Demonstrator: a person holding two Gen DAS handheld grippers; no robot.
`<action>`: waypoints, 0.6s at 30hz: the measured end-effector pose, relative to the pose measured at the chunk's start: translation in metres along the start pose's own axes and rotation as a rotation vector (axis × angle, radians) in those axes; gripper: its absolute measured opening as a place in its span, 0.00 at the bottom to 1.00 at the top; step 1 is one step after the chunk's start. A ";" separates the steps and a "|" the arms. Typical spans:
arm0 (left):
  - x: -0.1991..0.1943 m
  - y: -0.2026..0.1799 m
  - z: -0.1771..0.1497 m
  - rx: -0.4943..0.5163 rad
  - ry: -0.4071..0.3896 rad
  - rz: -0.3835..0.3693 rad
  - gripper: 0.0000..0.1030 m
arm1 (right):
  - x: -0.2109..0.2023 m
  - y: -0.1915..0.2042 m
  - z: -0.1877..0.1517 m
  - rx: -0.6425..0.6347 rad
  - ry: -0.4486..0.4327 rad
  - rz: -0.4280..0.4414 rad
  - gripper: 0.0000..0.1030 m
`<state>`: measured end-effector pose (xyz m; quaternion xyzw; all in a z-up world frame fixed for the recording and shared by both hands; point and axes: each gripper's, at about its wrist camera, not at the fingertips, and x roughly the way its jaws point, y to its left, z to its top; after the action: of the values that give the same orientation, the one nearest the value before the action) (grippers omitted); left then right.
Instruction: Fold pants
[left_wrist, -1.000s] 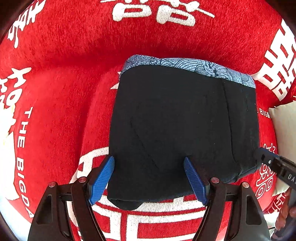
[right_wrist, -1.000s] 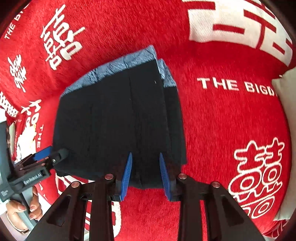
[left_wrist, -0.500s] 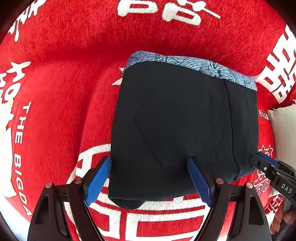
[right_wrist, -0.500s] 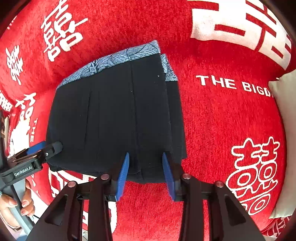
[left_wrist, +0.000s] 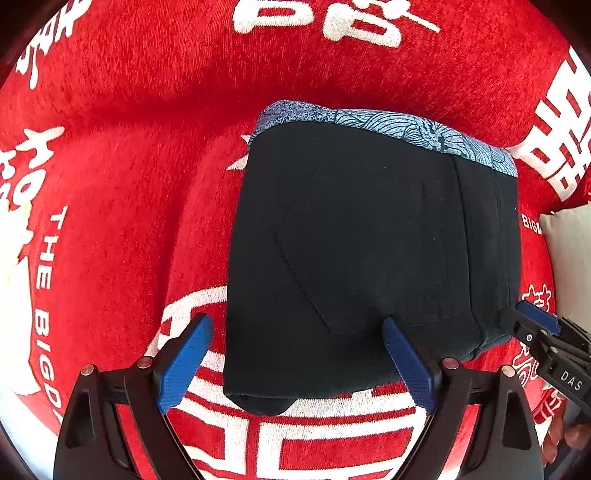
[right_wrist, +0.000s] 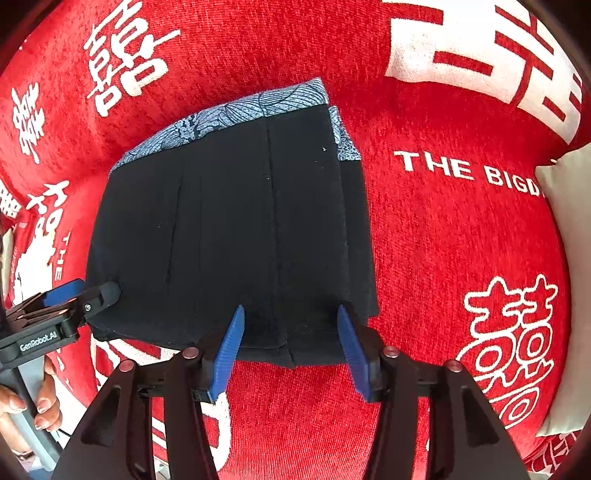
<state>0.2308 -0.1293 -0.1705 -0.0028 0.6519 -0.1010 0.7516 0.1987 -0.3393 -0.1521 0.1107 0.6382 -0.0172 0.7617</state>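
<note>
Folded black pants (left_wrist: 369, 251) on red blanket (left_wrist: 129, 184), between spread left gripper (left_wrist: 295, 365) fingers.

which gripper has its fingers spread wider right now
The left gripper: its blue fingers straddle the near left corner of the folded black pants. The right gripper is open too, but narrower, at the pants' near right edge.
</note>
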 end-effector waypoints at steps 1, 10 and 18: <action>-0.002 0.000 0.000 0.005 -0.002 0.008 0.91 | 0.002 0.000 0.000 0.005 -0.001 -0.002 0.58; -0.034 0.006 0.019 0.038 -0.087 0.073 0.91 | 0.000 -0.016 -0.005 0.067 -0.007 0.012 0.64; -0.029 0.023 0.077 -0.007 -0.163 0.151 0.91 | -0.034 -0.040 0.023 0.106 -0.119 0.031 0.36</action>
<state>0.3061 -0.1125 -0.1340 0.0357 0.5871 -0.0413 0.8077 0.2080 -0.3866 -0.1211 0.1596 0.5880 -0.0458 0.7916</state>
